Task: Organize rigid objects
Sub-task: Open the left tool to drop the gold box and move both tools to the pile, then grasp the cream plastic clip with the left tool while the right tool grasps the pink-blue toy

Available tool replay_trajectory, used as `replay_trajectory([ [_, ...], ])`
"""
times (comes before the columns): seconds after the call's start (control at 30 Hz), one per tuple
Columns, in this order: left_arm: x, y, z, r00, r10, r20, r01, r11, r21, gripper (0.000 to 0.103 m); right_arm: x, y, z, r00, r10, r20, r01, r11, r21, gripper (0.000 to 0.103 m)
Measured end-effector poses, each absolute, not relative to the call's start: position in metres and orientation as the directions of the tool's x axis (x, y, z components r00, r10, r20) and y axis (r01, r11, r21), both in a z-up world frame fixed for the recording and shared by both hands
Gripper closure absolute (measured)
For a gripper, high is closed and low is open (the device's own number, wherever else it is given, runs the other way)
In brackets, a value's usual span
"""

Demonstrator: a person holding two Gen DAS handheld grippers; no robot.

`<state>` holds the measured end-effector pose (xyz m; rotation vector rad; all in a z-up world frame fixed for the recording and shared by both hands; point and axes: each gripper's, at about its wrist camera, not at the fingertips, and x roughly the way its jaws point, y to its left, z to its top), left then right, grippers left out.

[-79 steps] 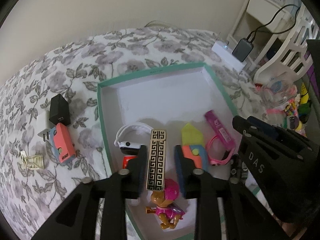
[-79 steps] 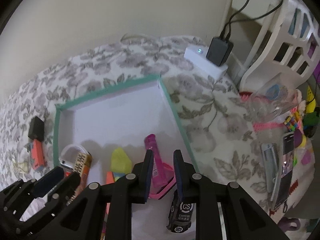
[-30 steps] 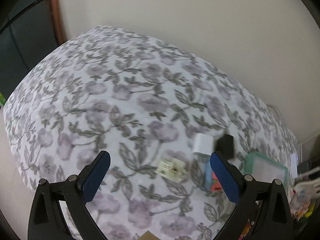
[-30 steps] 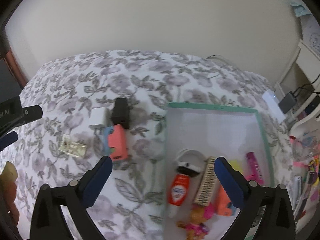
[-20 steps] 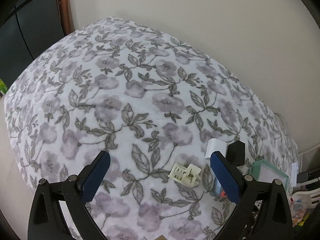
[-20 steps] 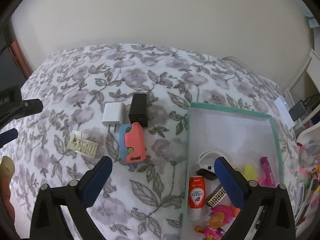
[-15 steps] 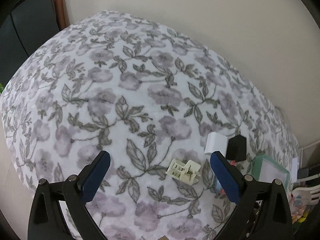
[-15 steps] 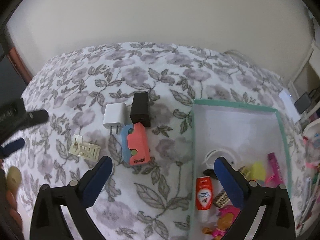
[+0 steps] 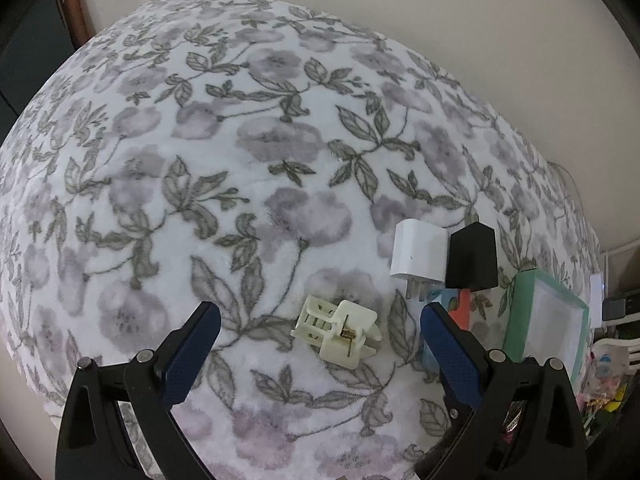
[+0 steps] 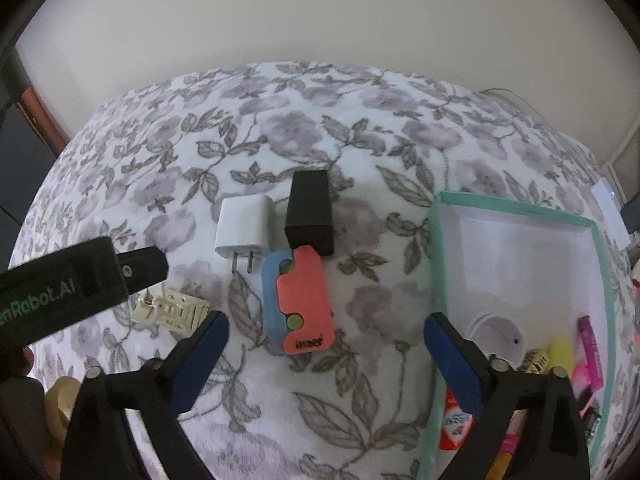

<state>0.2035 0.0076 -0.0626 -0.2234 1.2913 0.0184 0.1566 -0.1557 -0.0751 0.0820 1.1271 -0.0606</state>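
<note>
Four loose items: I count the cream hair clip (image 9: 338, 332), white charger (image 10: 244, 226), black adapter (image 10: 309, 212) and coral-and-blue case (image 10: 298, 300) lying on the floral blanket (image 9: 224, 128), all outside the teal-rimmed box (image 10: 438, 248).
Landmark: I place everything from the coral-and-blue case; the white charger and black adapter touch or nearly touch its far end, the cream hair clip lies just beside it on the side away from the box, and the box is near its other side.
Left gripper (image 9: 316, 344): my jaws stand wide and empty, straddling the cream hair clip without touching it.
Right gripper (image 10: 326, 344): my jaws are closing from wide, with the coral-and-blue case between them and not yet pressed.
Risk, crowding: I judge my two grippers work close together, so the left gripper's body could knock the right one.
Risk, neighbours: closing on the case may nudge the charger prongs or the adapter.
Risk, soft ground: the plush blanket may let the clip sink or tip, so a pad could slide over it.
Writing, case: a small word reads roughly "inaer", uncertain.
Writing, left gripper body: "nRobot.AI", partly cut off.
Writing, red-and-white tube (image 10: 454, 426): illegible.
</note>
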Motion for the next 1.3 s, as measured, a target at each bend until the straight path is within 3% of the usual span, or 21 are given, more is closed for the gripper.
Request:
replay_trajectory([
  [0.17, 0.205, 0.006, -0.073, 0.261, -0.087, -0.961, -0.149, 0.98, -0.129, 0.003, 0.16, -0.15, -0.088, 0.409, -0.01, -0.913, 0.07, 0.997, 0.021, 0.018],
  [1.03, 0.215, -0.009, -0.115, 0.201, -0.052, -0.978, -0.134, 0.988, -0.08, 0.004, 0.173, -0.144, -0.116, 0.393, -0.015, -0.92, 0.047, 0.999, 0.004, 0.025],
  [1.1, 0.215, -0.009, -0.118, 0.199, -0.05, -0.979, -0.136, 0.988, -0.078, 0.006, 0.174, -0.143, -0.117, 0.403, -0.017, -0.915, 0.047, 0.999, 0.002, 0.025],
  [1.17, 0.215, -0.009, -0.119, 0.2, -0.053, -0.978, -0.137, 0.987, -0.081, 0.019, 0.174, -0.143, -0.117, 0.411, -0.017, -0.912, 0.049, 0.999, 0.004, 0.026],
  [1.2, 0.214, -0.009, -0.12, 0.2, -0.055, -0.978, -0.138, 0.987, -0.083, 0.021, 0.173, -0.144, -0.117, 0.416, -0.015, -0.909, 0.052, 0.999, 0.007, 0.029],
  [1.3, 0.212, -0.01, -0.12, 0.202, -0.048, -0.978, -0.128, 0.989, -0.075, 0.033, 0.173, -0.147, -0.113, 0.439, -0.023, -0.898, 0.065, 0.998, 0.006, 0.058],
])
